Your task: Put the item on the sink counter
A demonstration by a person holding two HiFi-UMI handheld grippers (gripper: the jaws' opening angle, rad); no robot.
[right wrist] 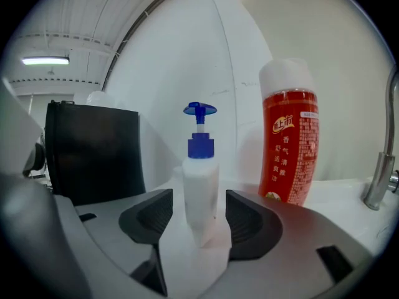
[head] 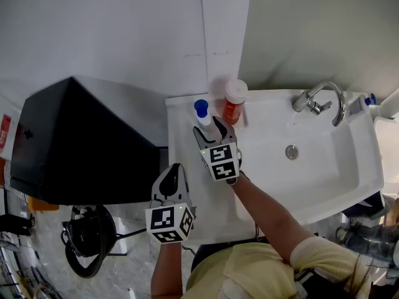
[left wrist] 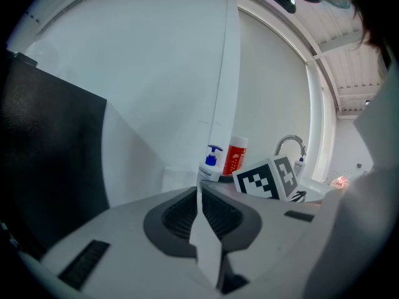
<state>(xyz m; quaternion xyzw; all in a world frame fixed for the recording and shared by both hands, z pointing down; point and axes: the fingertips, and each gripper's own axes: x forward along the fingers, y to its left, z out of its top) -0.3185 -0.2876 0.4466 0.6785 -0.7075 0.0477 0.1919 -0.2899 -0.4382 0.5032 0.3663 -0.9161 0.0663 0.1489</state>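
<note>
A small white pump bottle (head: 201, 112) with a blue top stands upright on the back left corner of the white sink counter (head: 181, 129). In the right gripper view the pump bottle (right wrist: 201, 185) stands between the tips of my right gripper (right wrist: 198, 199), with a gap on each side; the jaws are open and the pads do not press on it. From above, the right gripper (head: 212, 128) sits just in front of the bottle. My left gripper (head: 171, 172) hangs to the left of the sink's front corner; its jaws (left wrist: 198, 189) are shut with nothing between them.
A red spray can (head: 234, 101) with a white cap stands right beside the bottle. The chrome faucet (head: 324, 98) is at the back of the basin (head: 324, 167). A large black box (head: 75, 142) stands left of the sink. A fan (head: 87, 238) lies on the floor below.
</note>
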